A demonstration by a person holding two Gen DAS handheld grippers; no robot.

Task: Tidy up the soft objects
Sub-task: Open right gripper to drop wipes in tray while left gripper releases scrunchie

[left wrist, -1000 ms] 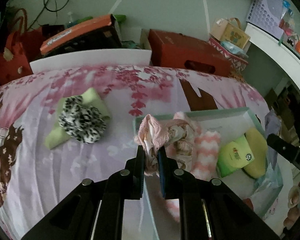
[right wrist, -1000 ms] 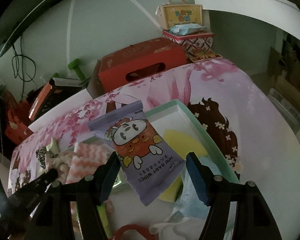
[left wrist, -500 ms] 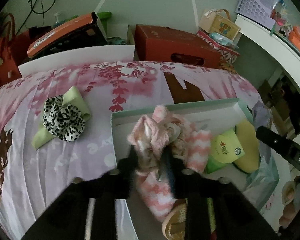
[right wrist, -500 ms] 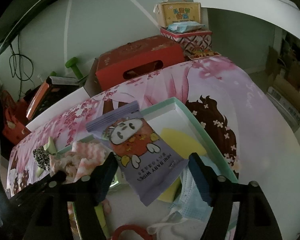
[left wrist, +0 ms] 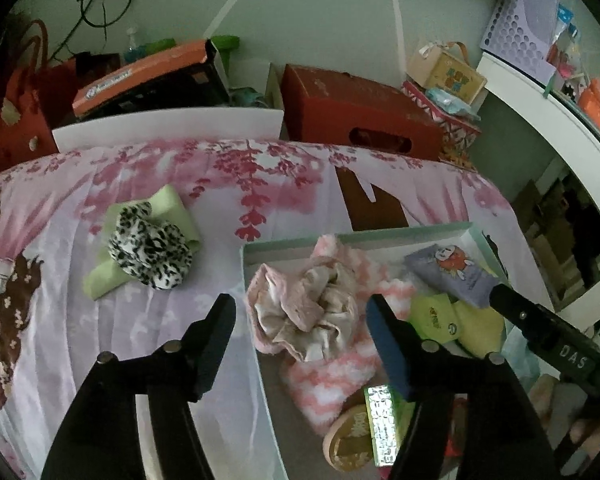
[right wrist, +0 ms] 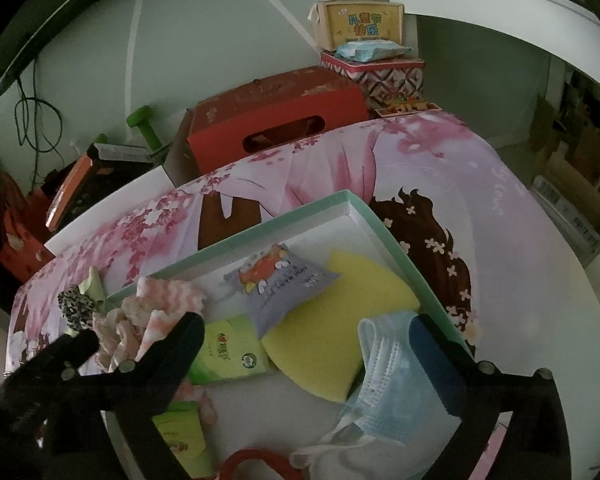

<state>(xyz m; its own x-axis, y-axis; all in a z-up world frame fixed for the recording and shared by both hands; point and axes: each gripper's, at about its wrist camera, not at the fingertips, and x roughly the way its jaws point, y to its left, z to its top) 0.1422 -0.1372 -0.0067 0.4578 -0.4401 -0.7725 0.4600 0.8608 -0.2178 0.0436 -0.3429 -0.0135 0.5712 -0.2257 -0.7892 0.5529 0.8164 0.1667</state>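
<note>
Pink floral bedsheet [left wrist: 172, 184], red box [left wrist: 360, 120] behind

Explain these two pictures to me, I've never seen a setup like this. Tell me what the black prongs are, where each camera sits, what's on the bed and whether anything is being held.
There is no robot here: a person holds a two-finger gripper in each hand, and each carries a wide-angle camera looking along its fingers. The black prongs at the bottom of each picture are those fingers.

The left wrist view shows the left gripper; its jaws have just been opening, and the pink frilly cloth lies loose in the shallow green-rimmed box, with no pad pressing on it.

The right wrist view shows the right gripper, which has also just been opening and is empty. The purple baby wipes pack lies in the box, partly on a yellow sponge, near a blue face mask.

Outside the box, on the pink bedsheet, sits a leopard-print scrunchie on a green cloth.
</note>
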